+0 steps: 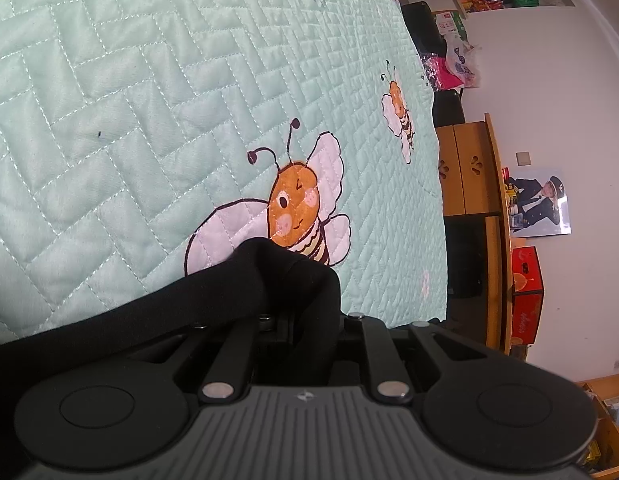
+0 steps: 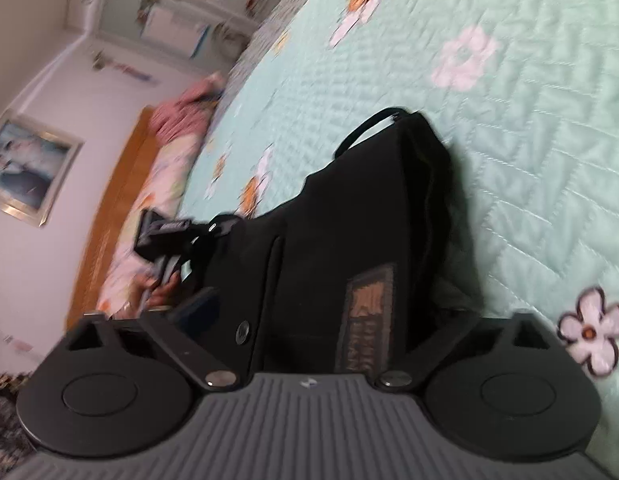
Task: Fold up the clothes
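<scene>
A black garment (image 1: 285,280) is bunched over my left gripper (image 1: 293,316). The jaws are drawn close together and shut on a fold of it, and the cloth hides the fingertips. In the right wrist view the same black garment (image 2: 349,220) lies folded on the bed, showing a brown patch label (image 2: 369,320) and a dark button (image 2: 242,332). My right gripper (image 2: 309,320) has its linkage arms spread wide, so it stands open with the cloth lying between and over the jaws. The left gripper (image 2: 165,232), held by a hand (image 2: 161,292), shows at the garment's left edge.
A mint-green quilted bedspread (image 1: 129,120) printed with bees and flowers covers the bed. Past the bed's edge are a wooden cabinet (image 1: 469,168), a red box (image 1: 525,292) and bags. The right wrist view shows a wooden headboard (image 2: 117,208), a floral pillow and a framed picture.
</scene>
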The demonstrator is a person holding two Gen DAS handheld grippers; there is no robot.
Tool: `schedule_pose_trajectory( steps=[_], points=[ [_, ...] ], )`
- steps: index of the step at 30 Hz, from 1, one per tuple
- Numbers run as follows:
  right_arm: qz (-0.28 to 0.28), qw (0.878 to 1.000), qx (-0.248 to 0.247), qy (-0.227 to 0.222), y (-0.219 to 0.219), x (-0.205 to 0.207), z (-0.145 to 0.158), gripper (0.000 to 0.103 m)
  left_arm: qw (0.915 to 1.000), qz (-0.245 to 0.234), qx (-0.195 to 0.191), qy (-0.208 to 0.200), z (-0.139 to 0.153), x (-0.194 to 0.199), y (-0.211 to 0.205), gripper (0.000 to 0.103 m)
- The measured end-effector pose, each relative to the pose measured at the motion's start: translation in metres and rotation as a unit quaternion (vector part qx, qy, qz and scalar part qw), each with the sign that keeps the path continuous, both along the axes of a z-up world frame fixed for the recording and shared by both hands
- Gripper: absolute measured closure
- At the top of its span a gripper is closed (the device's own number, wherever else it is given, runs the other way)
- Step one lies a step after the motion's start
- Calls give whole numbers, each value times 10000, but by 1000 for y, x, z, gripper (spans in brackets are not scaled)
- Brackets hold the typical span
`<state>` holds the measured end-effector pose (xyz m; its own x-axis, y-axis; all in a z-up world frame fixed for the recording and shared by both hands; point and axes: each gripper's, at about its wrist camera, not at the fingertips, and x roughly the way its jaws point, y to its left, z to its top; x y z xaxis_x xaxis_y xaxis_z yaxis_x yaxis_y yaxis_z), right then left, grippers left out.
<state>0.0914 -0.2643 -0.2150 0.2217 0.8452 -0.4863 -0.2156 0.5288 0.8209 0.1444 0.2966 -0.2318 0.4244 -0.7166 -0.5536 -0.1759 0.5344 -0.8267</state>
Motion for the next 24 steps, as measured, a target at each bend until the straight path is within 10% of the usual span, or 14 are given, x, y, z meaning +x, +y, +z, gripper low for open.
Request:
schedule_pose_trajectory(
  steps=[2,5,13,24],
  points=[
    [-165,9997,-78,-142,-3,-3,9,61,10000,9,83,-7,3,0,-2,87],
    [-315,9984,-188,-435,-9,-8,26,75,9994,-10,326,-96,13,-1,-8,86],
    [-722,9900,-449,-1125,-25,-19,65,82,9986,-133,314,-411,21,5,-26,70],
    [-1447,9877,-270,-522,-60,-29,10,80,9983,35,402,-431,23,-2,-13,75]
  ],
)
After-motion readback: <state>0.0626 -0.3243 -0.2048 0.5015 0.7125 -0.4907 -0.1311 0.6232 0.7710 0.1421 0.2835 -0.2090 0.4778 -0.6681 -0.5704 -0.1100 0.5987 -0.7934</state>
